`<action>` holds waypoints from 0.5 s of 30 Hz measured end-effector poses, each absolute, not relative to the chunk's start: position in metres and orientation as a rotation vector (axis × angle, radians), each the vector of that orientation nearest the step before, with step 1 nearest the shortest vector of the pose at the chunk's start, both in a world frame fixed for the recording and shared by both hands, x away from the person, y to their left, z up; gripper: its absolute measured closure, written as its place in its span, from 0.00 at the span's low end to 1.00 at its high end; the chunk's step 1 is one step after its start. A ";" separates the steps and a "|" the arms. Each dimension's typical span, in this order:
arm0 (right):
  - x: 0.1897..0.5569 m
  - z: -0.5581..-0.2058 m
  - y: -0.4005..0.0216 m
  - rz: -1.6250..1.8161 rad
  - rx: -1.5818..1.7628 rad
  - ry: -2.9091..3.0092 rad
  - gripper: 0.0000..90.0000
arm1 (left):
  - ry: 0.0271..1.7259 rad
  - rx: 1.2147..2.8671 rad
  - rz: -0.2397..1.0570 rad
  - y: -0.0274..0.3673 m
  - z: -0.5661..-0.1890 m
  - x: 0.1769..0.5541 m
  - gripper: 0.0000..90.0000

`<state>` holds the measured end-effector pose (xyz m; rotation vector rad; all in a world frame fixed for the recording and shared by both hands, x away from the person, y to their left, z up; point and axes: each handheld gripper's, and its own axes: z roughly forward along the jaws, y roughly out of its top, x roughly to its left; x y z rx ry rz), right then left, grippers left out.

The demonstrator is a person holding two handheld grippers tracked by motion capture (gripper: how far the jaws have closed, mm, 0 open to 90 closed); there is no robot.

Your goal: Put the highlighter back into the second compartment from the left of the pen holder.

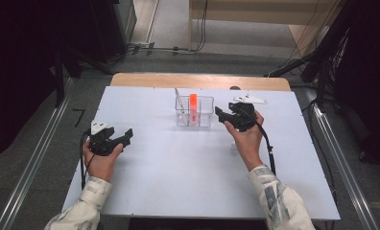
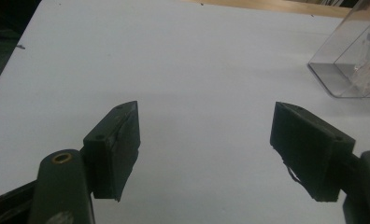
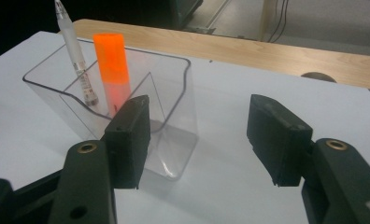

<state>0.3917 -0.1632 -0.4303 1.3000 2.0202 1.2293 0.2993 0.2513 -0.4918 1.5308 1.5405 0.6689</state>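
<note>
A clear plastic holder (image 1: 194,111) with compartments stands at the back middle of the white table (image 1: 178,163). An orange marker (image 1: 193,106) and a clear pen (image 1: 179,101) stand upright in it. In the right gripper view the holder (image 3: 169,116) is just ahead and left of the jaws, with the orange marker (image 3: 111,70) and pen (image 3: 75,51) inside. My right gripper (image 1: 220,115) is open and empty, just right of the holder. My left gripper (image 1: 125,135) rests open and empty at the table's left; its jaws (image 2: 206,154) stand wide over bare table.
The table's wooden back edge (image 1: 200,80) runs behind the holder. In the left gripper view the holder (image 2: 349,65) sits at the far right. Cables (image 1: 269,148) trail from the grippers. Dark equipment and floor surround the table.
</note>
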 end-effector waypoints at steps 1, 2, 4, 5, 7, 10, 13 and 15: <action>0.390 -0.431 -0.166 1.229 1.301 2.017 0.42 | 1.542 1.533 0.669 0.251 -0.492 0.299 0.28; 0.387 -0.432 -0.168 1.224 1.302 2.014 0.42 | 1.541 1.534 0.666 0.251 -0.492 0.299 0.28; 0.383 -0.435 -0.173 1.210 1.306 2.008 0.41 | 1.542 1.535 0.666 0.251 -0.492 0.300 0.28; 0.381 -0.436 -0.176 1.204 1.310 2.009 0.41 | 1.541 1.535 0.667 0.251 -0.492 0.300 0.28; 0.376 -0.439 -0.180 1.183 1.315 2.001 0.40 | 1.541 1.531 0.667 0.251 -0.492 0.300 0.28; 0.370 -0.444 -0.187 1.164 1.319 2.000 0.38 | 1.542 1.530 0.669 0.251 -0.492 0.300 0.28; 0.366 -0.450 -0.192 1.143 1.330 1.999 0.36 | 1.544 1.529 0.671 0.251 -0.492 0.299 0.28; 0.362 -0.454 -0.196 1.121 1.331 1.999 0.36 | 1.544 1.526 0.673 0.251 -0.491 0.299 0.28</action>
